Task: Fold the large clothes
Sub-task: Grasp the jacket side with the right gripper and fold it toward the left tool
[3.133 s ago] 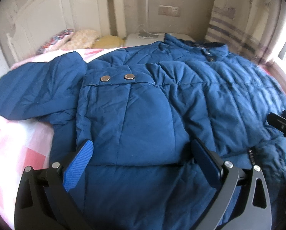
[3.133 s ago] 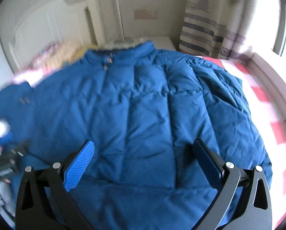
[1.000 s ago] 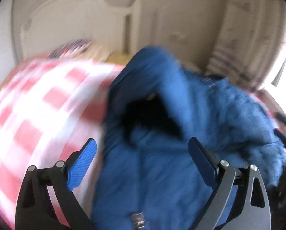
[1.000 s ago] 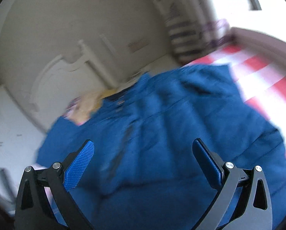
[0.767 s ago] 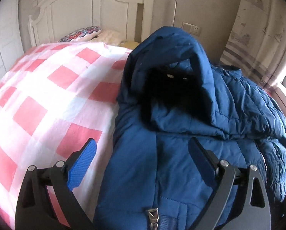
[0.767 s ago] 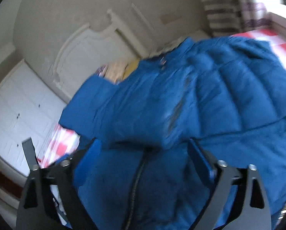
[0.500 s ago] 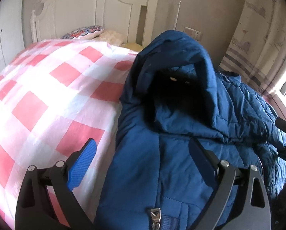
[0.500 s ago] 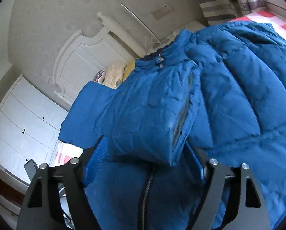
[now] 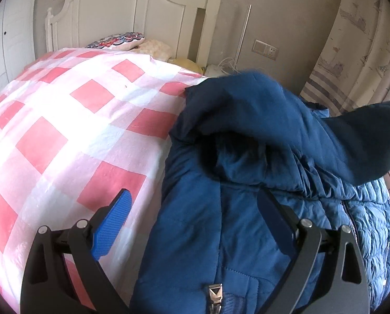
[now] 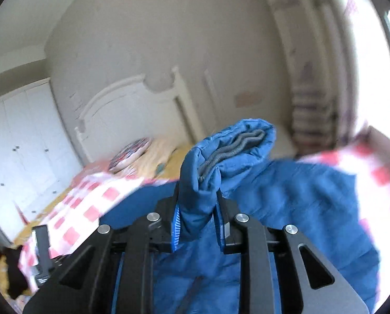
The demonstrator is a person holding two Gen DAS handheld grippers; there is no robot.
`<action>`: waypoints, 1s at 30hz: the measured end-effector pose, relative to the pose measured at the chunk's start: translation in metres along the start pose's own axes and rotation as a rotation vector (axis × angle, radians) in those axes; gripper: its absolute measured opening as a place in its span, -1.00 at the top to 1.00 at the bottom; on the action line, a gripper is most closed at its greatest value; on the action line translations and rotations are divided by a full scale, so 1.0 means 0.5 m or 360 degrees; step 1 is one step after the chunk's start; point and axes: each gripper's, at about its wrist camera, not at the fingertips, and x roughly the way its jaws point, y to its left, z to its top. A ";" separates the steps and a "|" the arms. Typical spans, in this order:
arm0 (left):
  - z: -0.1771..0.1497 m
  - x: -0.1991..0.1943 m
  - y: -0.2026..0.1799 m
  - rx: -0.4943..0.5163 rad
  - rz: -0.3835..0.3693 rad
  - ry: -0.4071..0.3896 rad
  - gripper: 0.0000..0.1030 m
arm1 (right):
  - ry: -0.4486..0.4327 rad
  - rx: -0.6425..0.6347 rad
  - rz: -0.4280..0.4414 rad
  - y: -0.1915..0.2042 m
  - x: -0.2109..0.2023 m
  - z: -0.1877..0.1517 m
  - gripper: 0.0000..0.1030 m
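Gripping the blue jacket's sleeve cuff (image 10: 229,154), right gripper (image 10: 197,225) lifted.

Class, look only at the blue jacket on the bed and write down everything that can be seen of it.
The jacket is a dark blue quilted puffer, soft and padded, with a metal zip pull near its lower edge and a zip line along its lighter quilted side. It lies crumpled on the right part of the pink-checked bed cover, one fold heaped over a dark hollow. The right gripper has just closed on a bunched end with a grey ribbed cuff. The open left gripper straddles its edge.
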 end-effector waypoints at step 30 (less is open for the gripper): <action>0.059 -0.031 -0.050 0.0160 0.0061 0.0000 -0.86 | 0.0647 -0.0334 -0.0649 -0.076 0.230 -0.126 -0.74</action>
